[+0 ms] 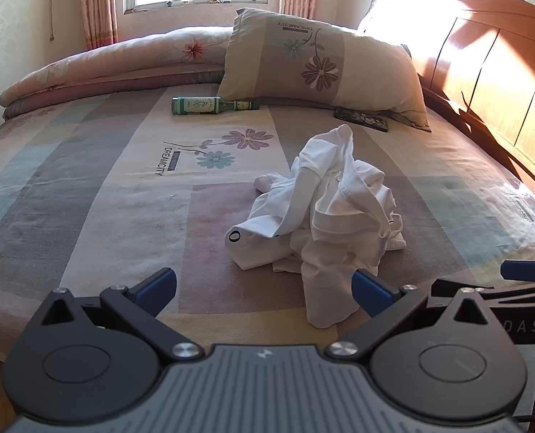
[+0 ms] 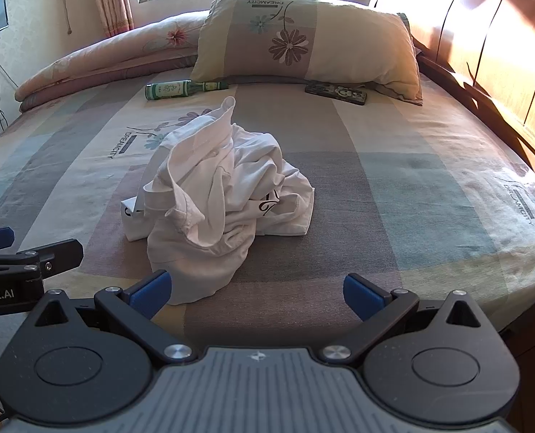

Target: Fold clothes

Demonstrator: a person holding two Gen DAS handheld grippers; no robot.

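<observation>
- A white garment [image 1: 325, 216] lay crumpled in a heap on the bed [image 1: 87, 198], not folded, on the near part of the patchwork bedspread.
- The left gripper [image 1: 263, 290] stood with its jaws wide apart and nothing was between the pads; it pointed down toward the bedspread.
- In the left wrist view the heap was ahead and to the right of the gripper's middle. The lowest flap of the cloth hung down just beside the right blue fingertip [image 1: 370, 294] and covered a part of it; I could not tell if they touched.
- The right gripper [image 2: 256, 294] also stood wide apart and held nothing.
- In the right wrist view the garment [image 2: 216, 195] was ahead and to the left. Its near edge came down right beside the left blue fingertip [image 2: 152, 294]; contact was not clear.
- So the heap lay between the two grippers, close in front of both.
- Further back a green bottle [image 1: 213, 104] lay on its side, and a dark flat object [image 1: 363, 119] lay near a flowered pillow [image 1: 321, 61]. Both were well apart from the garment.
</observation>
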